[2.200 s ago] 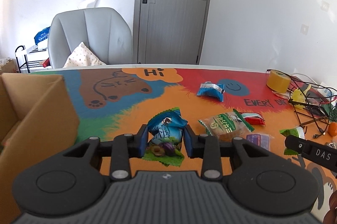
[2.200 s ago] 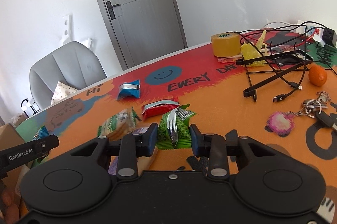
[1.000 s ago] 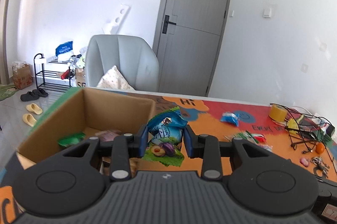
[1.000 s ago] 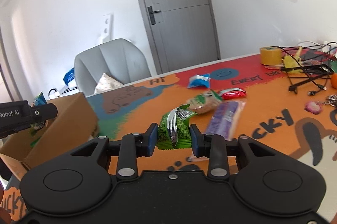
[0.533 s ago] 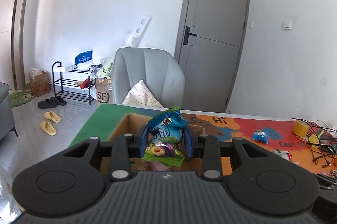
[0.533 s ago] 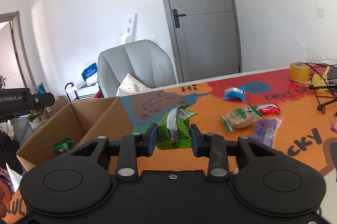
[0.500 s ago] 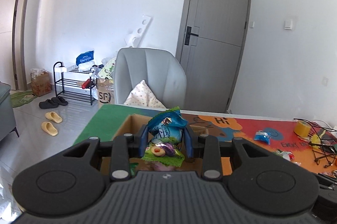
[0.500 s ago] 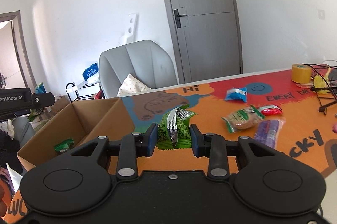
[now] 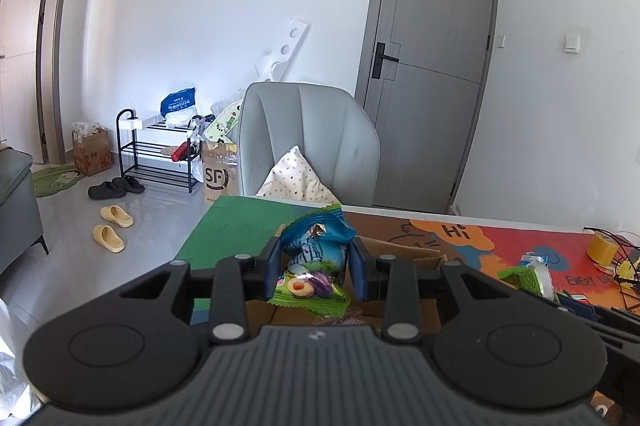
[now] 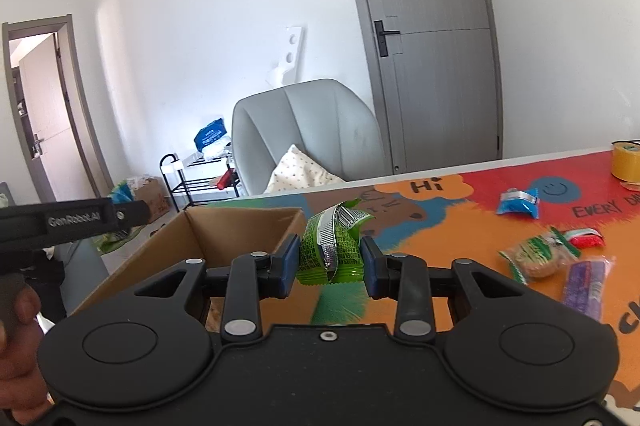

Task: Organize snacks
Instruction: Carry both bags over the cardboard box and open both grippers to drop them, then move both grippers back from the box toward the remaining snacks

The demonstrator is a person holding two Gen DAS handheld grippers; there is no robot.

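My left gripper point(image 9: 316, 272) is shut on a blue and green snack packet point(image 9: 316, 262) and hangs over the open cardboard box point(image 9: 404, 254), whose inside is mostly hidden by the gripper body. My right gripper point(image 10: 330, 262) is shut on a green snack packet point(image 10: 330, 250) just to the right of the same cardboard box point(image 10: 208, 226), above the table. That green packet point(image 9: 528, 276) and the right gripper's tip show at the right of the left wrist view. The left gripper's body point(image 10: 72, 218) crosses the left of the right wrist view.
Loose snacks lie on the colourful table mat: a blue packet point(image 10: 518, 201), a red one point(image 10: 586, 236), a round cake packet point(image 10: 536, 260) and a purple packet point(image 10: 584, 284). A yellow tape roll point(image 10: 626, 161) stands far right. A grey chair point(image 9: 308, 141) with a cushion sits behind the table.
Both grippers have carried their packets leftward toward the box. The left one now hangs over the box's near part, and the right one has drawn up beside the box's right wall.
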